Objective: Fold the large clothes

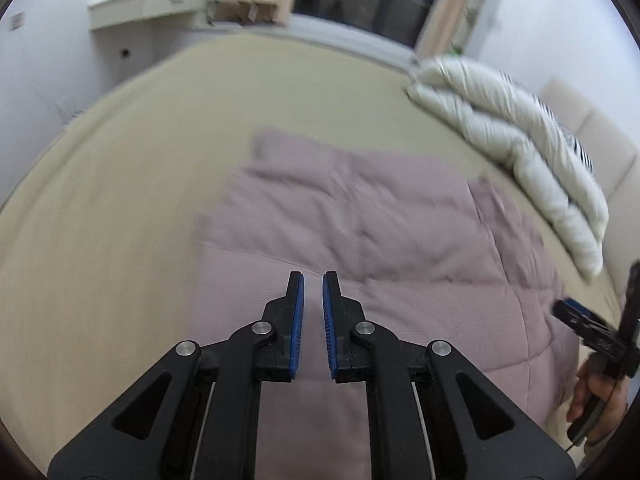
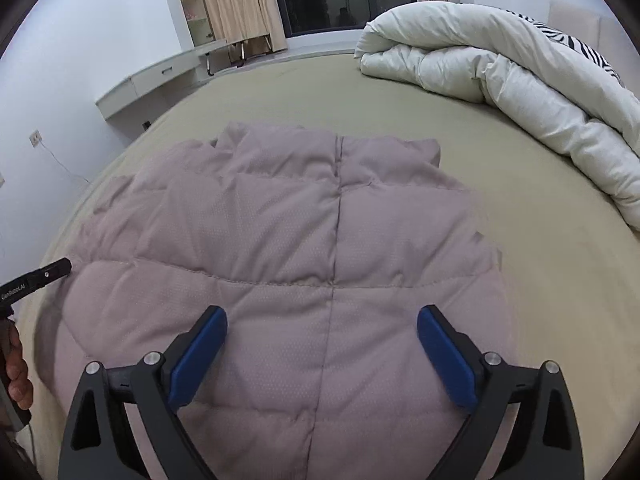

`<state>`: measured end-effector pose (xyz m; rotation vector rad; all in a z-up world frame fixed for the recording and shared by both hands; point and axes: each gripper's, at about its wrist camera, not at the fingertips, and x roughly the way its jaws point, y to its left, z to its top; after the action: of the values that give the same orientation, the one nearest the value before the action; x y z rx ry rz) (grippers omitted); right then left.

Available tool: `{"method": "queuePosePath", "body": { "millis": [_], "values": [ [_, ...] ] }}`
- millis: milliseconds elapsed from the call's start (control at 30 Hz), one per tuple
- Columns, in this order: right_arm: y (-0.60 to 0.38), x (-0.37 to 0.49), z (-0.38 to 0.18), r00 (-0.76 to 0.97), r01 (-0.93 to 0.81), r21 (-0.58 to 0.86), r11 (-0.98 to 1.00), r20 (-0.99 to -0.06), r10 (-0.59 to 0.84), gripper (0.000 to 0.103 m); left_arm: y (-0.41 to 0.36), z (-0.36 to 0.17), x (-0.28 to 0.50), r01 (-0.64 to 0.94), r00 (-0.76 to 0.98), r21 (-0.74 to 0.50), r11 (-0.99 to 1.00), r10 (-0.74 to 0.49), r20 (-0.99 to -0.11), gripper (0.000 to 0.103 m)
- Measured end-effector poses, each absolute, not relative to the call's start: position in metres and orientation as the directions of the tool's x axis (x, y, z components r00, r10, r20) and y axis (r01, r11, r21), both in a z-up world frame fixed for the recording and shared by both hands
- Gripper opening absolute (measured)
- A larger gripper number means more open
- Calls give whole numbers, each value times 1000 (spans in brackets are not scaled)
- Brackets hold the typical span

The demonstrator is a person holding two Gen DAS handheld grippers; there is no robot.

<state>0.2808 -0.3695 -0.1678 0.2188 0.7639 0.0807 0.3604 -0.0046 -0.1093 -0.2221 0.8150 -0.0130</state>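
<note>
The right gripper [image 2: 322, 356] is hovering wide open over the jacket [image 2: 280, 240] at centre frame (left gripper [image 1: 313, 300] nearly closed, empty), probably readying a fold.

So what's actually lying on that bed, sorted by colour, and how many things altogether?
Mauve: 1, the puffer jacket, spread flat on the bed.
White: 1, the rolled duvet along the far side.
Black-and-white striped: 1, a cloth showing behind the duvet; what it is I cannot tell.
Total: 3
</note>
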Motion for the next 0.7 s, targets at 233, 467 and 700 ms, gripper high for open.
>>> {"method": "queuePosePath", "body": {
  "millis": [233,467,700],
  "values": [
    [-452,272,-165,714,119,377,918,-675,185,103,89,-138,360,-222,573,-353,909,-171,-801,11],
    [-491,283,-213,639,165,586,793,-676,367,103,100,-158,377,-243,526,-447,861,-270,-807,24],
    [-496,288,-232,627,174,654,736,-650,429,103,130,-130,373,-280,638,-574,770,-297,-710,80]
  ]
}}
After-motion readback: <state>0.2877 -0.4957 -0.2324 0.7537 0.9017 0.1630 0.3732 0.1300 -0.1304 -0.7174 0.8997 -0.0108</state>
